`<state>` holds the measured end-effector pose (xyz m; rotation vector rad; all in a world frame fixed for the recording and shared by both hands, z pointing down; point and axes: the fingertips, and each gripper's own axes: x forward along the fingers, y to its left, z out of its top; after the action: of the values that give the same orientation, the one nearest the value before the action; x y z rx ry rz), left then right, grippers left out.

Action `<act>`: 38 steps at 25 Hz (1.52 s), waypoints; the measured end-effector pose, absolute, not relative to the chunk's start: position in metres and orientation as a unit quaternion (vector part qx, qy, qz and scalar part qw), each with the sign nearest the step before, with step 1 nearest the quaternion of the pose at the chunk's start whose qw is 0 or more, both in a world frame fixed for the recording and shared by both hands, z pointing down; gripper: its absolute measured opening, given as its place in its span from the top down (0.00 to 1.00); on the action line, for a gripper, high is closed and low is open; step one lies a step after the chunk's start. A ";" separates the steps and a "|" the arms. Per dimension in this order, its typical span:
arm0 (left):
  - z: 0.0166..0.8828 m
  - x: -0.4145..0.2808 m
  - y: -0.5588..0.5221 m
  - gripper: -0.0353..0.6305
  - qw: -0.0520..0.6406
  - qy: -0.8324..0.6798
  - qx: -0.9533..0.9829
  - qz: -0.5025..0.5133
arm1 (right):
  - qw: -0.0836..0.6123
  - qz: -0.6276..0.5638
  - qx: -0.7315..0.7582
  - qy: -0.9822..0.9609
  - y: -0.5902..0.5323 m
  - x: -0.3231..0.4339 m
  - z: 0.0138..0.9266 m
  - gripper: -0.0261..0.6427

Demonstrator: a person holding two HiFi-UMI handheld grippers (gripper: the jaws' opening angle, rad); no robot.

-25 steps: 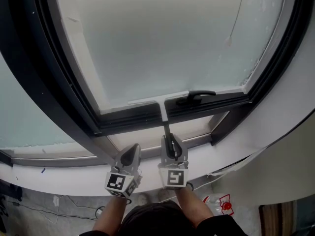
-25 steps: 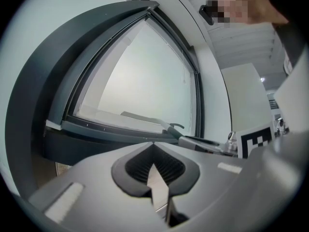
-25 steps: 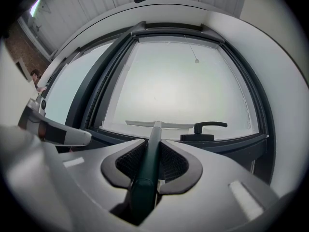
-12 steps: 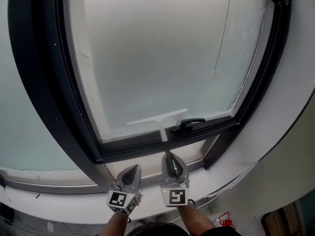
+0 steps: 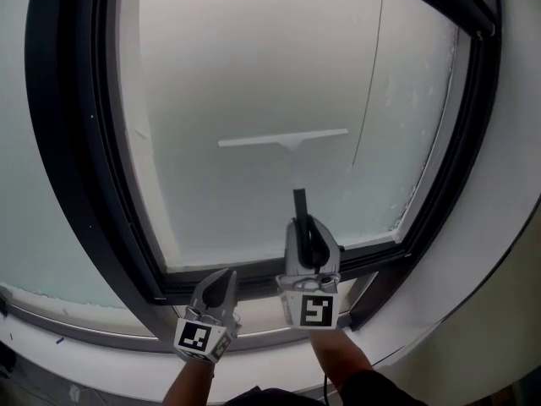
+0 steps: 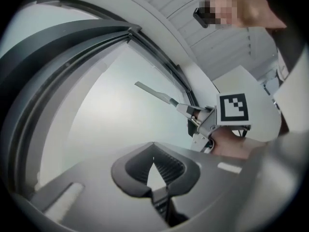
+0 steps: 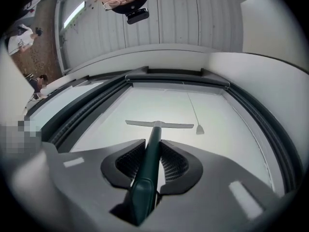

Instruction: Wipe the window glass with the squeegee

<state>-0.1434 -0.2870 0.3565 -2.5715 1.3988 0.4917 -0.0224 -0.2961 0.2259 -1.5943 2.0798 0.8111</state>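
Note:
The squeegee's pale blade lies flat and level against the frosted window glass at mid pane. Its dark green handle runs down into my right gripper, which is shut on it. In the right gripper view the handle passes between the two pads and the blade sits crosswise ahead. My left gripper hangs lower left by the bottom frame, shut with nothing in it. The left gripper view shows its pads together, and the squeegee beyond.
A thick dark frame surrounds the pane, with a second pane to the left. A thin pull cord hangs down the right part of the glass, ending in a small weight. A white sill runs below.
My right gripper has pushed the squeegee up from the bottom edge of the glass to mid pane. The head view has tilted upward. The left gripper stays low by the frame.

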 end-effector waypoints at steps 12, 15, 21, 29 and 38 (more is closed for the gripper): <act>0.216 -0.059 -0.309 0.95 0.229 0.477 -0.821 0.217 | 0.291 0.347 -0.514 0.729 -0.317 0.047 0.100 0.82; 0.209 -0.060 -0.308 0.95 0.239 0.486 -0.812 0.218 | 0.290 0.358 -0.511 0.726 -0.318 0.048 0.091 0.82; 0.208 -0.072 -0.306 0.95 0.226 0.492 -0.816 0.205 | 0.294 0.342 -0.526 0.721 -0.328 0.041 0.081 0.82; 0.219 -0.072 -0.295 0.95 0.217 0.470 -0.829 0.213 | 0.268 0.347 -0.555 0.707 -0.329 0.035 0.092 0.82; 0.247 -0.074 -0.294 0.95 0.184 0.470 -0.843 0.184 | 0.259 0.326 -0.569 0.709 -0.321 0.035 0.115 0.82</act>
<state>-0.0741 -0.2940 0.2473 -2.3784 1.3250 0.5195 0.0353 -0.3213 0.1147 -1.5420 1.9216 0.8848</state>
